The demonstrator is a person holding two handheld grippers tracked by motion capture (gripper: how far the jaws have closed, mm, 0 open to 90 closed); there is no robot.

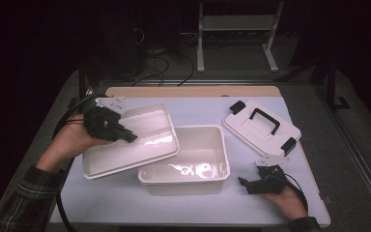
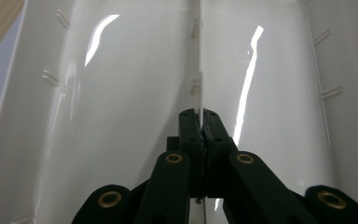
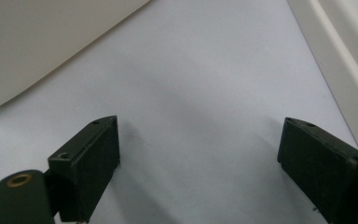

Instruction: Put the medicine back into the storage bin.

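Clamping upper tray's (image 1: 140, 145) rim, L gripper (image 1: 131, 137) tilts it over empty bin (image 1: 186, 166); R gripper (image 1: 244, 183) open.

Left gripper (image 1: 125, 134) fingers clamped, right gripper (image 1: 245, 184) spread
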